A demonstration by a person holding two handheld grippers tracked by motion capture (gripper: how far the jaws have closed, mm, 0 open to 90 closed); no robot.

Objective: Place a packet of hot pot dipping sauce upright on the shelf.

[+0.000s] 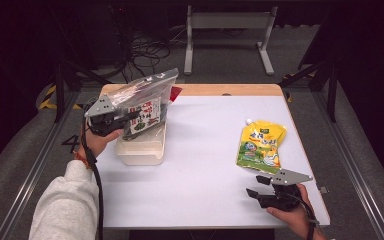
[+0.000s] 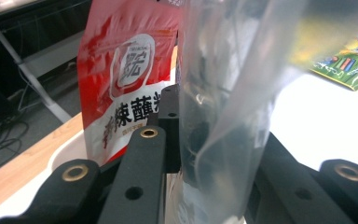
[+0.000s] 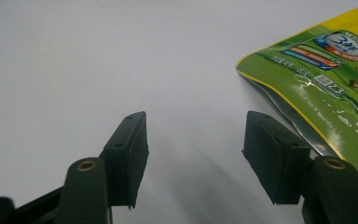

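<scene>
Upper left of the high view: the left gripper (image 1: pixel 122 119) is clamped on a clear, crinkled plastic zip bag (image 1: pixel 142 100) holding printed packets, raised over a cream rectangular plastic tub (image 1: pixel 142 150). In the left gripper view the film (image 2: pixel 223 116) is pinched between the jaws, beside a glossy red sachet (image 2: pixel 126 79). Lower right: the right gripper (image 1: pixel 256 187), jaws parted and empty, lies just below a flat yellow-green spouted pouch (image 1: pixel 261 145) on the white table (image 1: pixel 205 150).
</scene>
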